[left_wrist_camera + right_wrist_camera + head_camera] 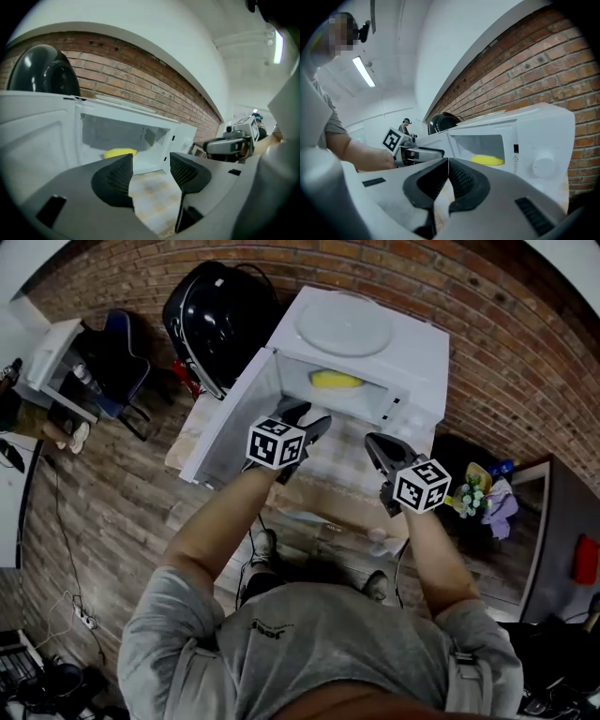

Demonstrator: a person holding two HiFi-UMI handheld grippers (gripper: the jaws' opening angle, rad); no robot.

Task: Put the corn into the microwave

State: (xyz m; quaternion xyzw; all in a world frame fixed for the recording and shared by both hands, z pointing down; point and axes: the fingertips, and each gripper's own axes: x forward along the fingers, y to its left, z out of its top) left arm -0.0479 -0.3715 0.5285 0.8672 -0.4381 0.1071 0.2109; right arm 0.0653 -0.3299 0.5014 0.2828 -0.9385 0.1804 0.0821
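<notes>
Corn inside the open microwave
The corn [335,380] lies in the microwave [412,352], whose door [225,423] stands open. In front of it, the left claw [307,416] is apart and empty, and the right claw [371,440] is pressed together.

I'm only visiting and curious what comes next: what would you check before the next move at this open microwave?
1. Corn lies inside the microwave: ok.
2. Left gripper empty, jaws apart: ok.
3. Right gripper empty, jaws together: ok.
4. Both grippers outside the microwave: ok.
5. Door shut: not ok, it stands wide open.
</notes>
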